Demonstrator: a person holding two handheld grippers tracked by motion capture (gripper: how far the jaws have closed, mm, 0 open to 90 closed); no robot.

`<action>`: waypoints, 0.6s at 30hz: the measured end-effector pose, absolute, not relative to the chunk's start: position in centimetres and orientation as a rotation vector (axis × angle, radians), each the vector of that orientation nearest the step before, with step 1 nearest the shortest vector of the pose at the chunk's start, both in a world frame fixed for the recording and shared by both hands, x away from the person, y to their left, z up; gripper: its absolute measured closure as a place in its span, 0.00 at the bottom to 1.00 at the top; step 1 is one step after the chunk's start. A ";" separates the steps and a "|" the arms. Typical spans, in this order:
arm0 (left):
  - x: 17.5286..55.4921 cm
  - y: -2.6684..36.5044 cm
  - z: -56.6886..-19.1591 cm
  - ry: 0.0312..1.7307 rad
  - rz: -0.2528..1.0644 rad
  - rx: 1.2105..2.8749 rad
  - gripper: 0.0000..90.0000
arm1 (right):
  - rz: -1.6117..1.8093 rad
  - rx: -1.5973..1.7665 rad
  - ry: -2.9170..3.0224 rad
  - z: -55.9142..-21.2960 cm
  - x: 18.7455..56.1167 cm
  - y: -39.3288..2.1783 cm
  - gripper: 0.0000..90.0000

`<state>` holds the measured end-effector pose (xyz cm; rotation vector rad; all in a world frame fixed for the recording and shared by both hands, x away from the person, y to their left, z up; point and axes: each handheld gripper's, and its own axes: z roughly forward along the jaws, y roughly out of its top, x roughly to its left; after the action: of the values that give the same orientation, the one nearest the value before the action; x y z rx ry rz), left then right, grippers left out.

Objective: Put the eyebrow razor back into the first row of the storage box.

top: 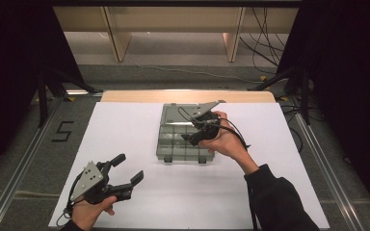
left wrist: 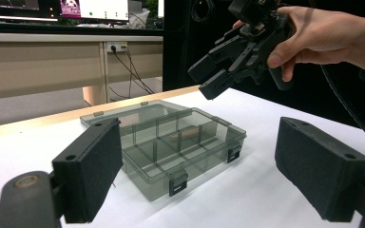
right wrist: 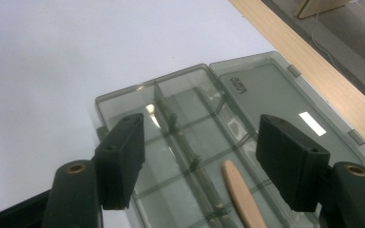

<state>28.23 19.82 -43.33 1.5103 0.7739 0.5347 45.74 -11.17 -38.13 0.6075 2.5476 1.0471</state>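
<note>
Right tool (top: 198,130): held over the organizer box, jaws spread wide, nothing gripped between the pads; seen raised above the box in the left gripper view (left wrist: 216,78).
Left tool (top: 127,169): held low at the near left of the surface, jaws spread wide, nothing between them, well apart from the box.
Organizer box (top: 173,144): smoky clear plastic, placed on the white surface (top: 125,130) near its middle, toward the far side; lid laid open flat behind the tray.
Lid (right wrist: 275,95): hinged back, lying flat toward the wooden far edge.
Compartments: tray split by dividers, as seen in the left gripper view (left wrist: 171,142).
Wooden stick (right wrist: 241,194): pale, flat, rounded end, lying in one compartment, just beside the central divider and under the right tool's jaws.
Latches (left wrist: 177,183): two dark clips seen on the near wall of the tray.
</note>
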 end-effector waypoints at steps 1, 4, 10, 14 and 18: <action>28.2 19.8 -43.3 0.774 0.535 1.510 0.18 | 1.058 0.614 2.534 -38.1 45.6 -11.2 0.38; 28.3 19.8 -43.4 0.771 0.533 1.506 0.18 | 1.085 0.620 2.524 -38.1 45.1 -11.2 0.37; 28.3 19.8 -43.3 0.772 0.535 1.504 0.18 | 1.133 0.655 2.513 -38.3 44.3 -11.4 0.34; 28.2 19.8 -43.3 0.775 0.537 1.508 0.18 | 1.151 0.661 2.524 -38.3 43.9 -11.8 0.33; 28.3 19.8 -43.4 0.772 0.535 1.504 0.18 | 1.178 0.685 2.500 -38.2 43.5 -12.0 0.33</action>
<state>28.26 19.79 -43.36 1.5041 0.7722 0.5354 43.46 -12.02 -38.20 0.6849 2.4998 1.1777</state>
